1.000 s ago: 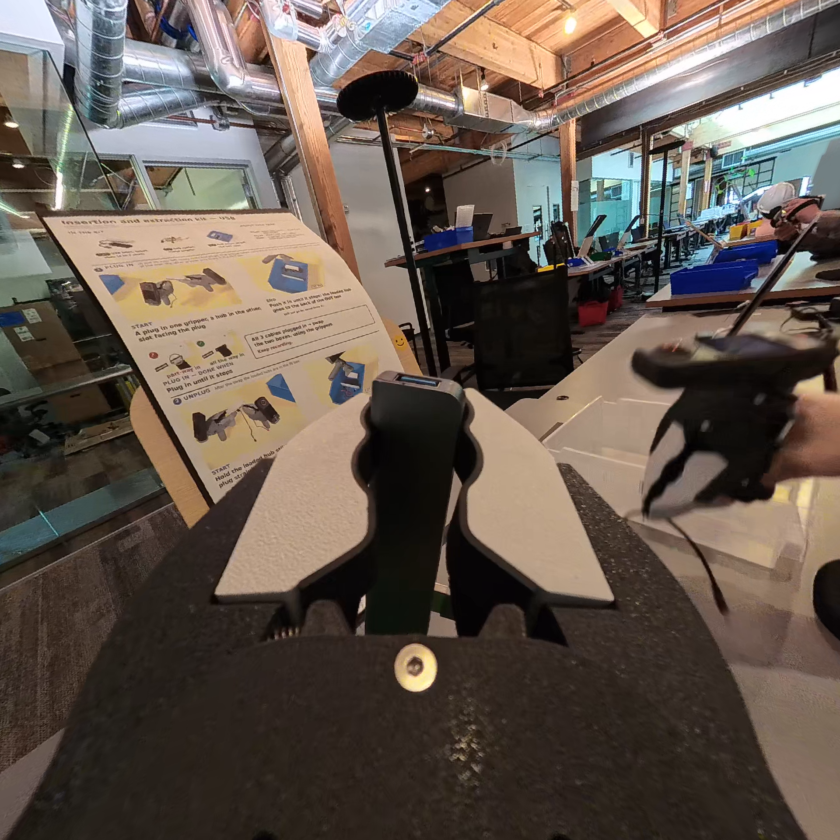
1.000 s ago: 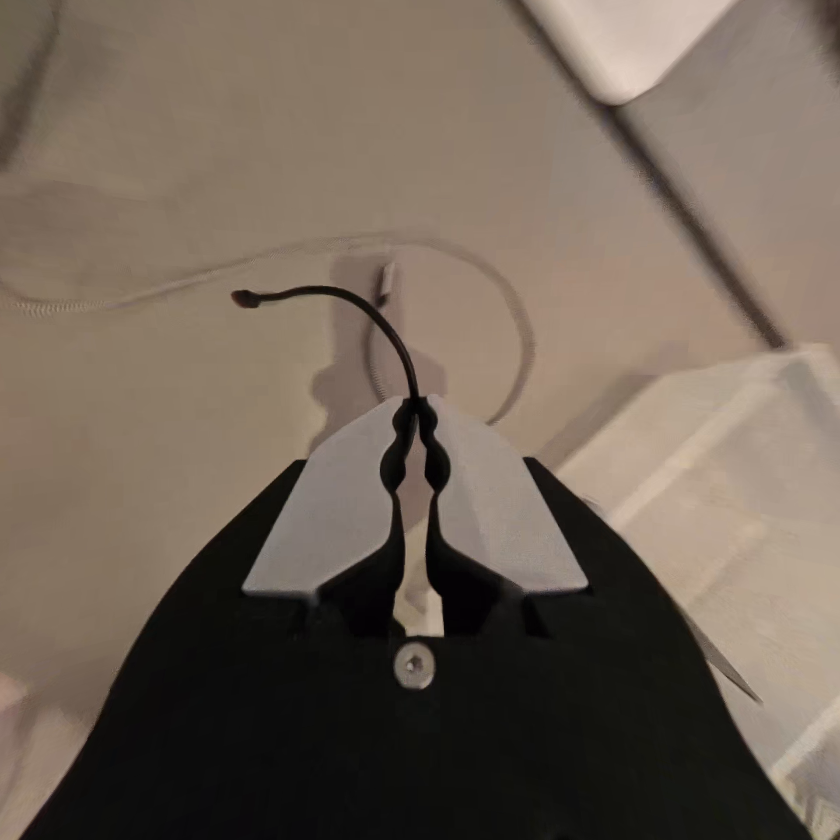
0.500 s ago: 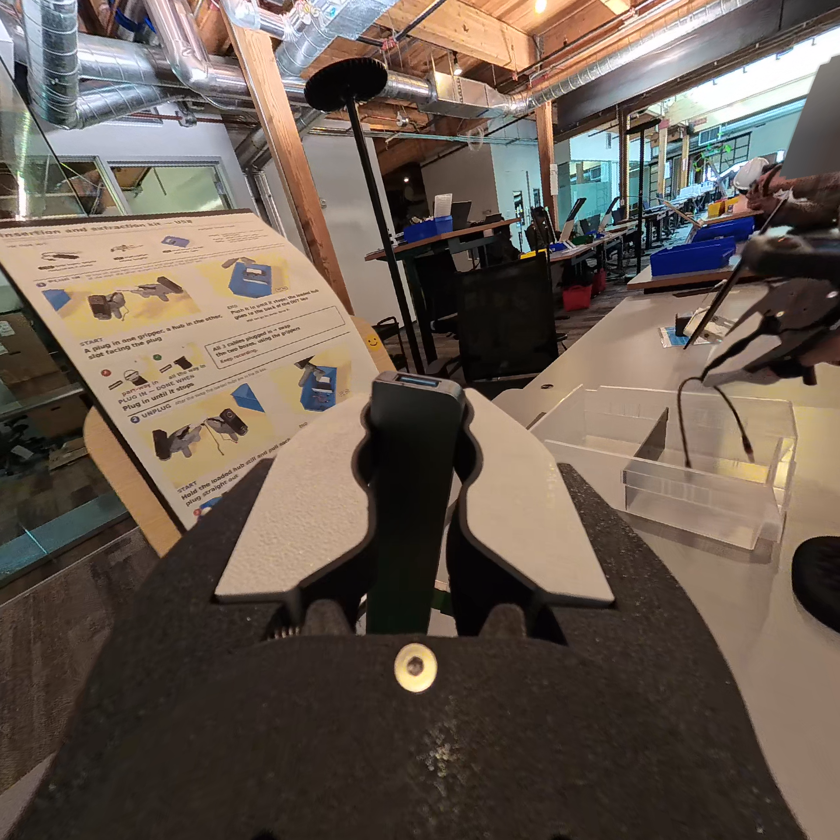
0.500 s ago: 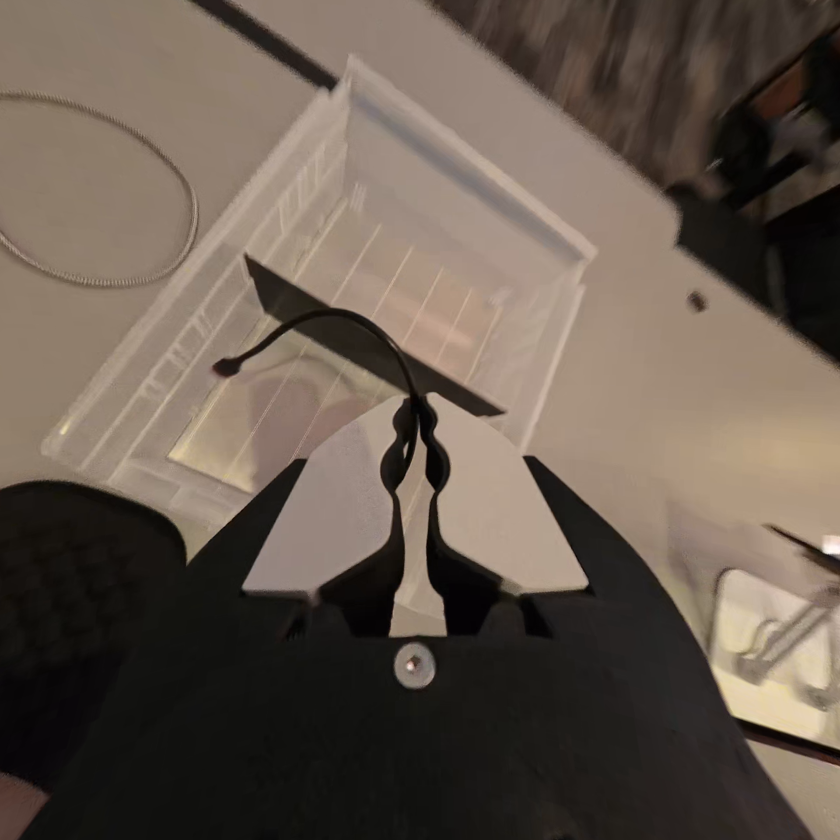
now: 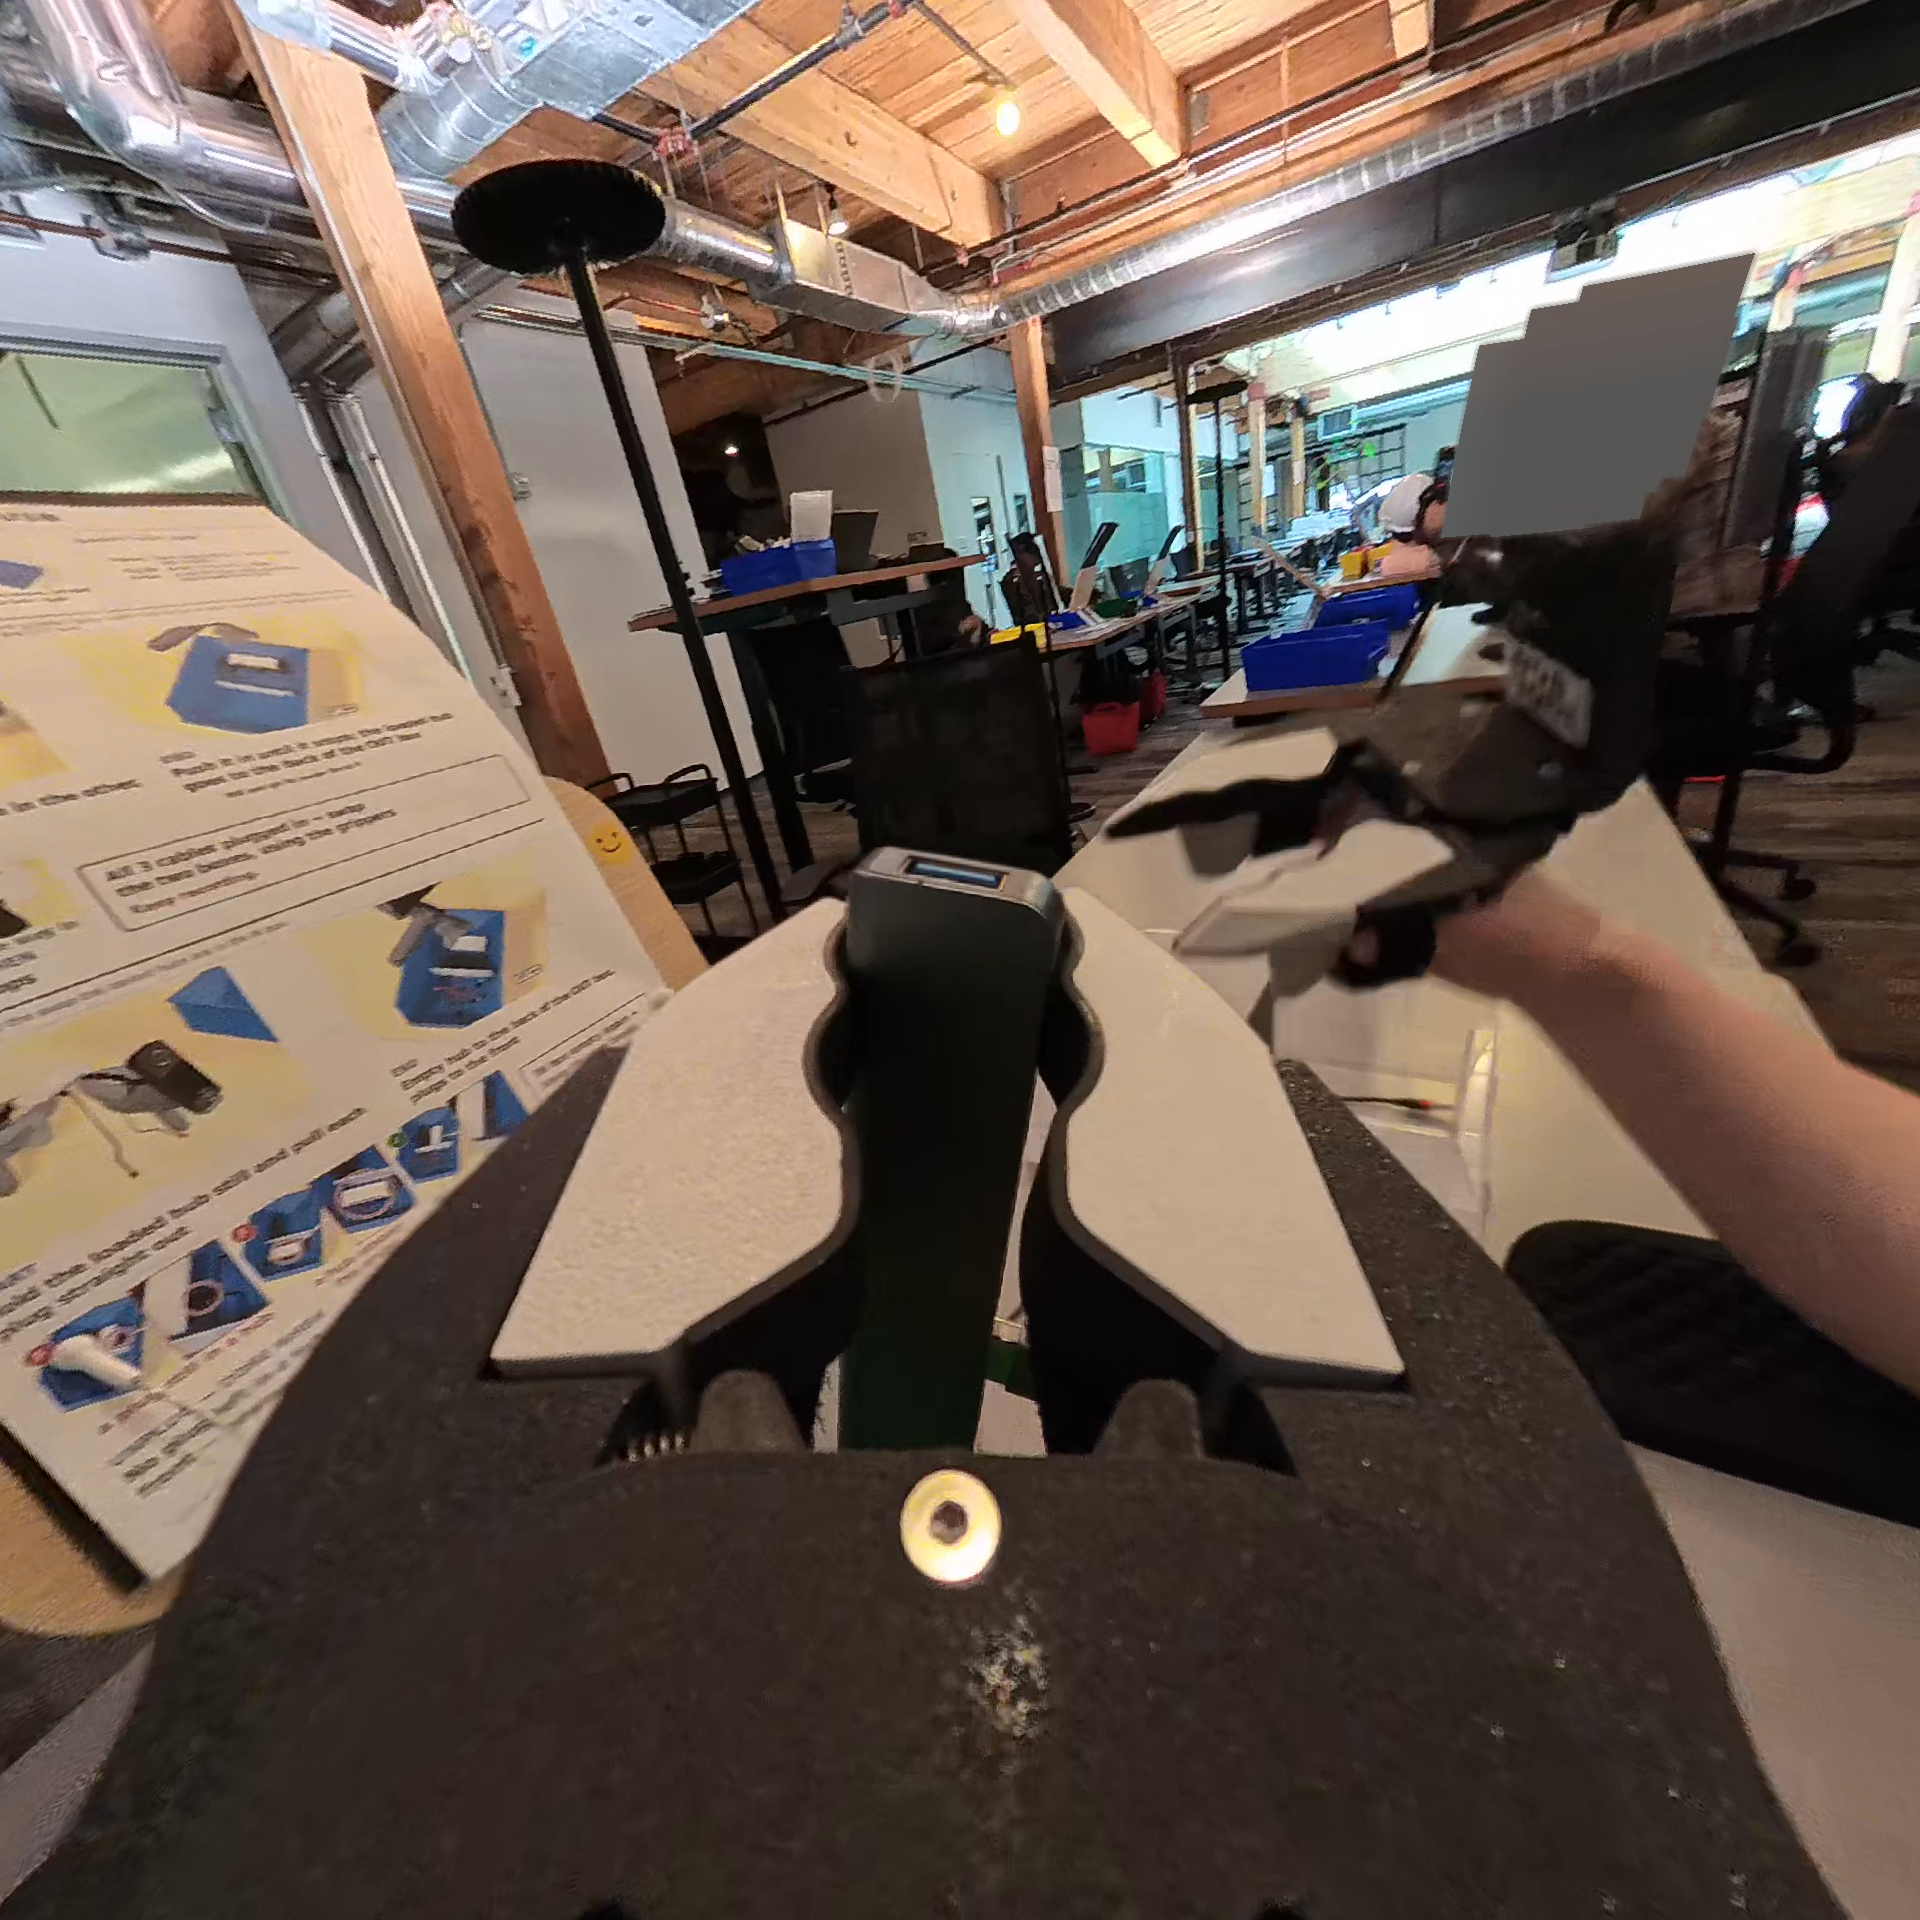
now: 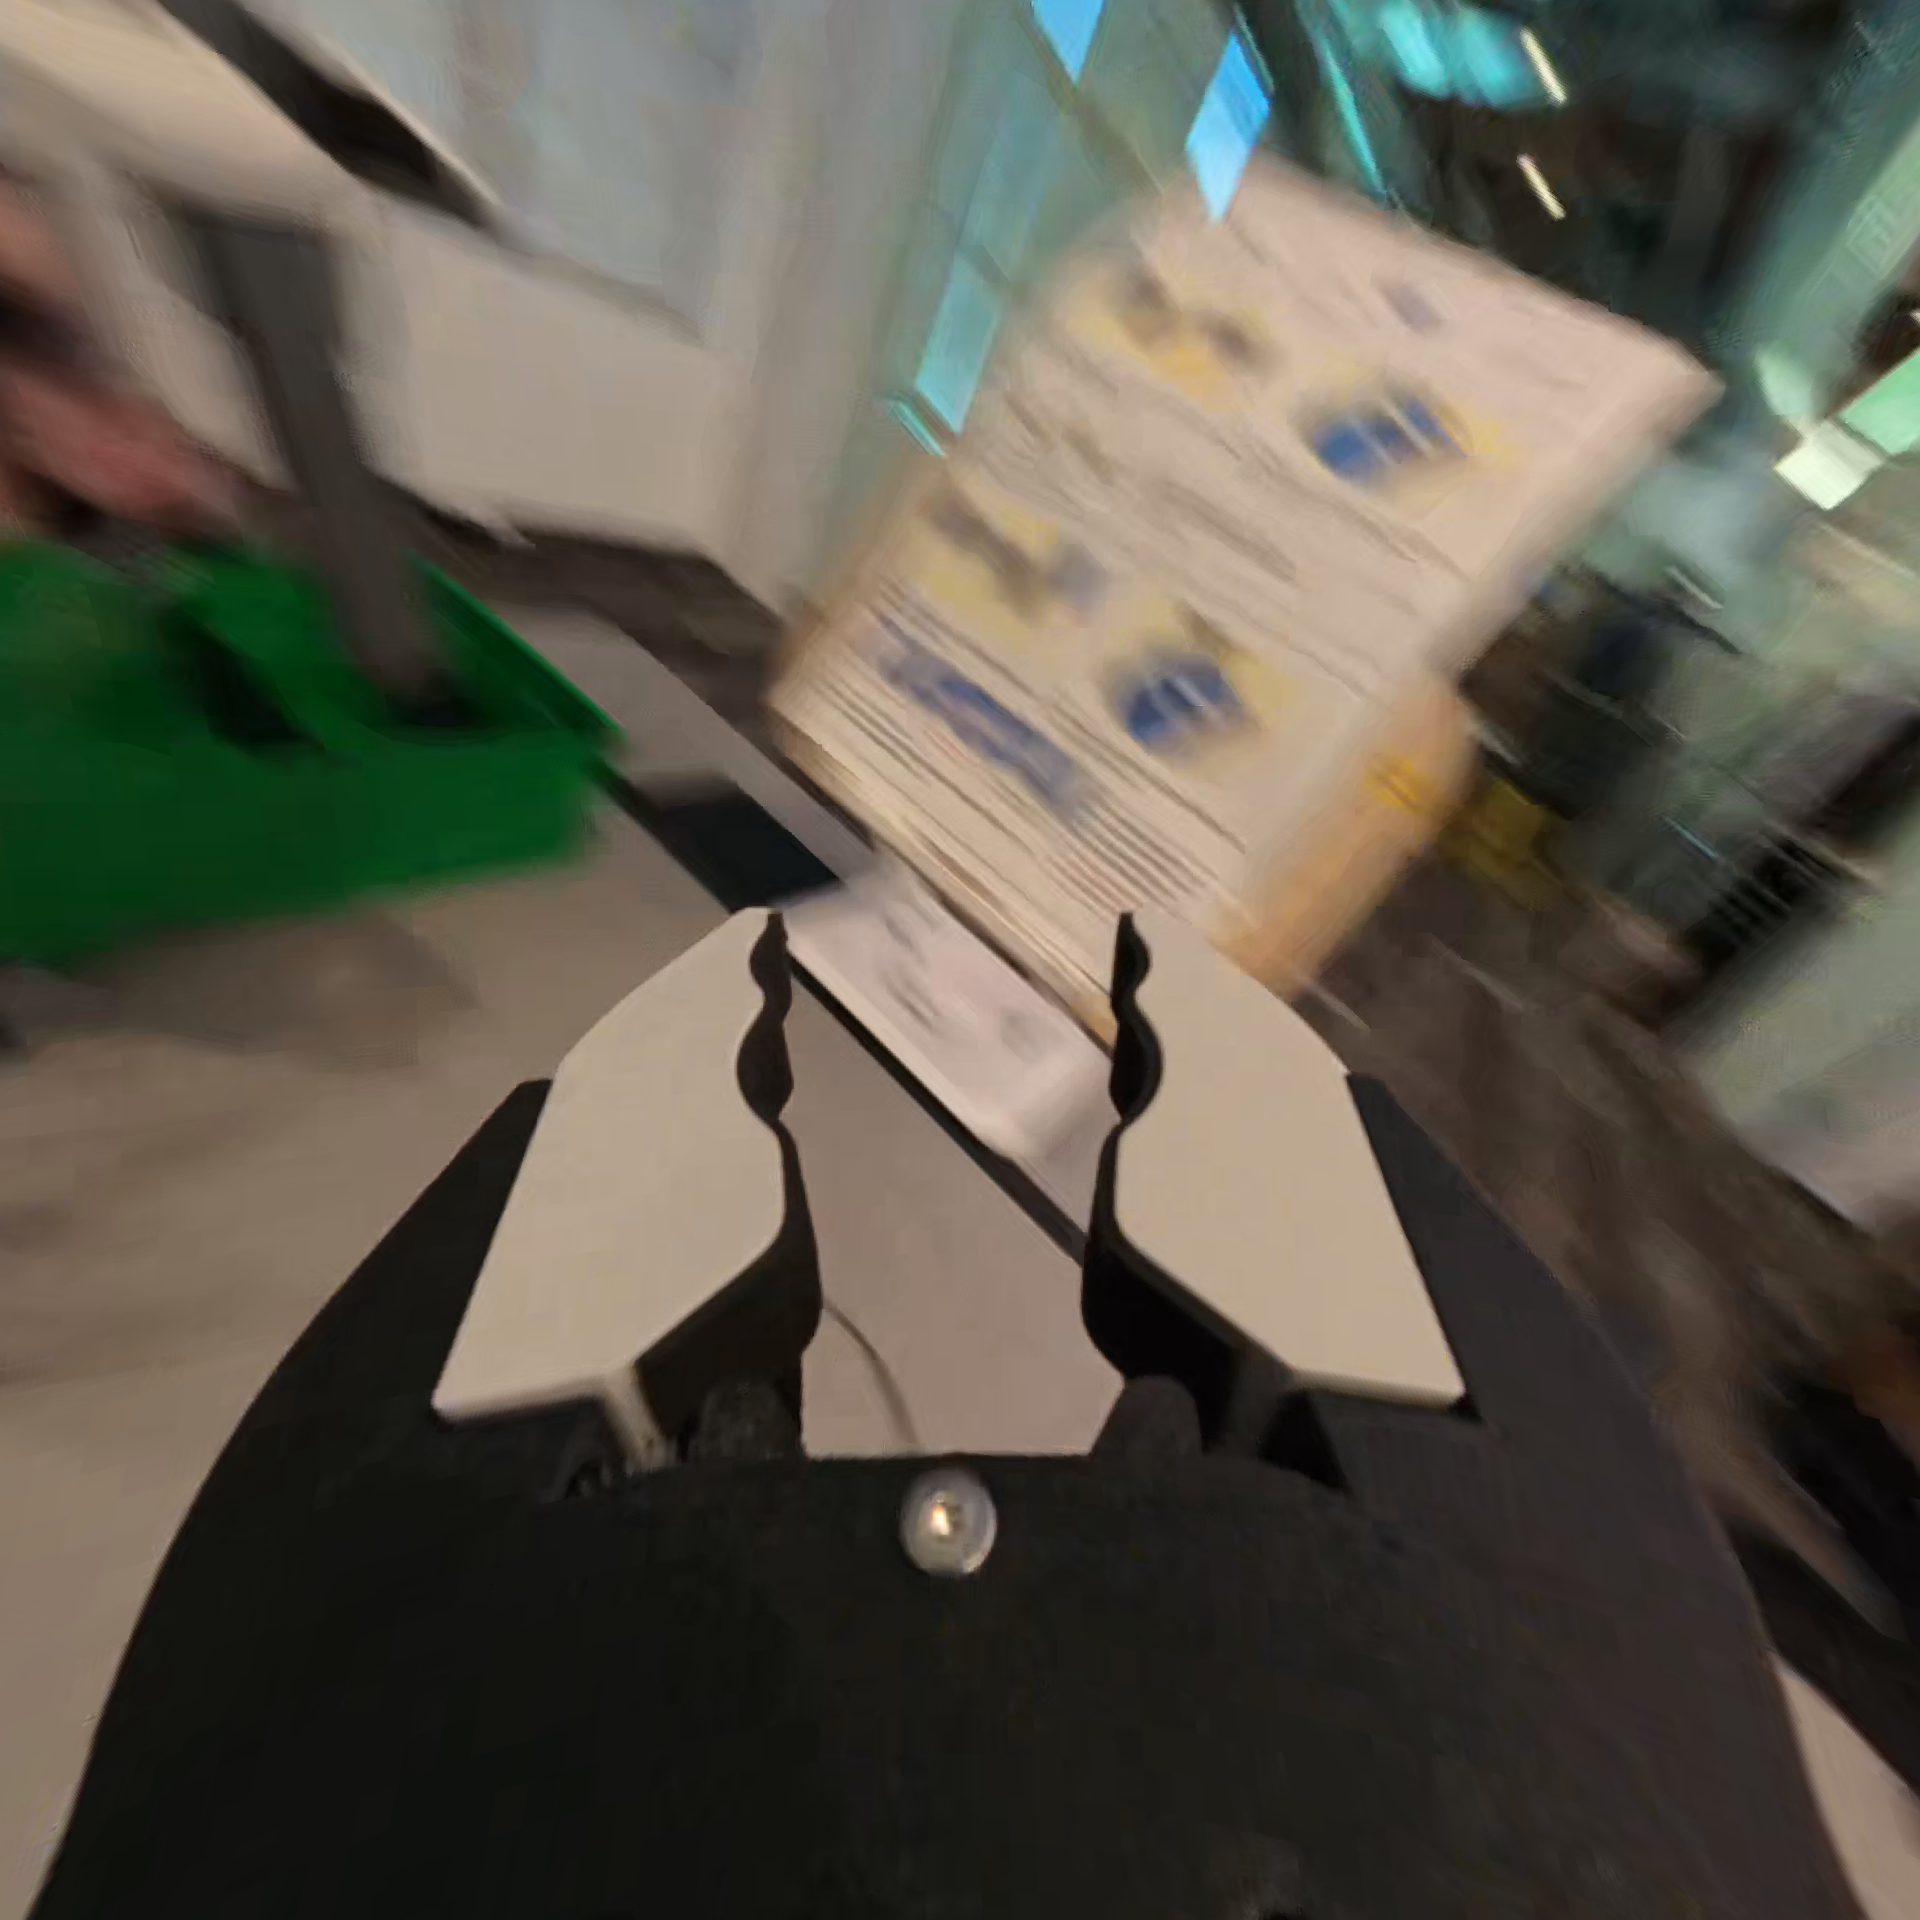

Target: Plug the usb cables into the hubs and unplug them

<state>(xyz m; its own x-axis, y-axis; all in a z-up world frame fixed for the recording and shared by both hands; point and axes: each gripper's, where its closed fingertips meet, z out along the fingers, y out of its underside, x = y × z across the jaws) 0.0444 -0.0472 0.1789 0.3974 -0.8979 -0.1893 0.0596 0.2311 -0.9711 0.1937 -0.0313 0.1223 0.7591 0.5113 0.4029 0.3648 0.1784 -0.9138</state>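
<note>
My left gripper (image 5: 951, 914) is shut on a dark USB hub (image 5: 940, 1091) that stands upright between the jaws, its blue port (image 5: 954, 871) facing forward. My right gripper (image 6: 945, 925) is open and empty; its view is motion-blurred. It also shows in the left wrist view (image 5: 1153, 883), held in the air to the right of the hub, jaws apart, with the person's forearm (image 5: 1662, 1091) behind it. A thin black cable (image 5: 1397, 1101) lies in a clear box (image 5: 1481, 1049) on the table below it.
An instruction poster (image 5: 260, 883) leans at the left and also shows in the right wrist view (image 6: 1195, 582). A green bin (image 6: 260, 748) sits at the left of the right wrist view. A black pole stand (image 5: 665, 582) rises behind. A black round pad (image 5: 1662, 1340) lies at the right.
My right gripper has opened and let go of the black cable over the clear box, then swung up towards the poster. My left gripper still holds the hub.
</note>
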